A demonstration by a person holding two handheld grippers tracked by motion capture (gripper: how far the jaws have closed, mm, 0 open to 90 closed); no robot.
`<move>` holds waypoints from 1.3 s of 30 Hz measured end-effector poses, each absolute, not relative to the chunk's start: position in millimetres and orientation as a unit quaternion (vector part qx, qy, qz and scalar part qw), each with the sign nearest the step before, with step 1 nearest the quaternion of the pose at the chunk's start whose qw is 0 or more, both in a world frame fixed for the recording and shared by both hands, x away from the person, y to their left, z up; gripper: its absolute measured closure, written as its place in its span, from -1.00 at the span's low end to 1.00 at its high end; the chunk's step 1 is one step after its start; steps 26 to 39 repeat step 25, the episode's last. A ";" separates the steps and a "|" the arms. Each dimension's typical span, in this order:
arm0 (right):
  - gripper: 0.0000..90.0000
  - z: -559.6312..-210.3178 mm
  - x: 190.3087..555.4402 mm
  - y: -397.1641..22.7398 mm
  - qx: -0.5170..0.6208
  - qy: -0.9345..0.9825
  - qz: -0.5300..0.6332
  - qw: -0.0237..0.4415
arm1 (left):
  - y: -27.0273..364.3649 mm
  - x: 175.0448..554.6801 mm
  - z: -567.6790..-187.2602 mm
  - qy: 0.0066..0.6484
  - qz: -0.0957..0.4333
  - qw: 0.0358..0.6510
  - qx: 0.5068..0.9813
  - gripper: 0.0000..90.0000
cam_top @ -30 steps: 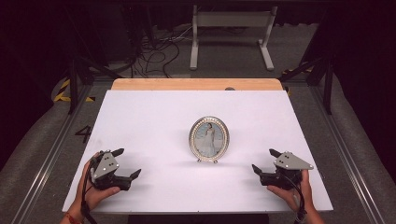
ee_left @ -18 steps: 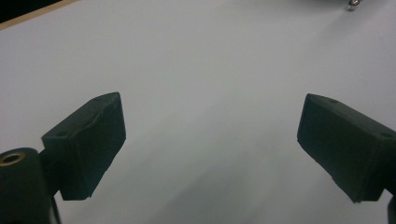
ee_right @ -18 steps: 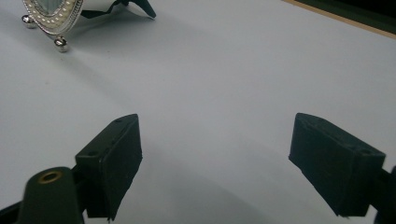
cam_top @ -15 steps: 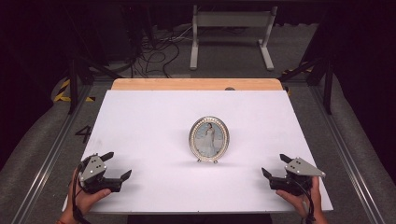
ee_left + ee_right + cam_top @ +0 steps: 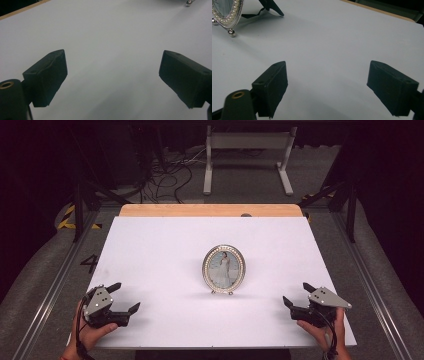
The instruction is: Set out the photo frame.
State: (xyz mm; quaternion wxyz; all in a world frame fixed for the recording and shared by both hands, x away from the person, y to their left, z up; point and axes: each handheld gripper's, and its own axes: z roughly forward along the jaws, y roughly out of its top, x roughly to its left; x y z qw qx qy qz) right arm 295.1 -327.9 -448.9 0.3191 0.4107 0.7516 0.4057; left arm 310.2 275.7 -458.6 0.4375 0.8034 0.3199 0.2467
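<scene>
An oval silver picture frame (image 5: 224, 269) with a pearl-studded rim stands upright near the middle of the white table (image 5: 160, 250), holding a photo of a figure in white. Its edge (image 5: 227, 12) and black back stand (image 5: 272, 7) appear at the top left of the right gripper view. My left gripper (image 5: 124, 297) rests low at the front left corner, held by a hand, jaws wide apart with nothing between them (image 5: 112, 75). My right gripper (image 5: 296, 295) sits at the front right corner, also open and empty (image 5: 327, 82). Both point inward toward the frame.
A wooden strip (image 5: 210, 210) runs along the table's far edge. Beyond it stand a white metal stand (image 5: 247, 155) and loose cables (image 5: 165, 175) on the floor. Metal rails (image 5: 55, 280) flank the table on both sides.
Both grippers have drawn back toward the table's front corners, moving outward and nearer the person. The picture frame has not moved.
</scene>
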 end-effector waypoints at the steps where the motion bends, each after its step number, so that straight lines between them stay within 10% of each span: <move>1: -0.62 -449.0 295.4 -327.8 0.411 0.752 0.405 0.319 | 276.1 310.3 -458.5 0.320 0.246 0.436 0.804 -0.80; 39: -0.63 -449.7 295.0 -323.0 0.399 0.761 0.398 0.321 | 276.6 313.6 -461.1 0.325 0.237 0.429 0.809 -0.80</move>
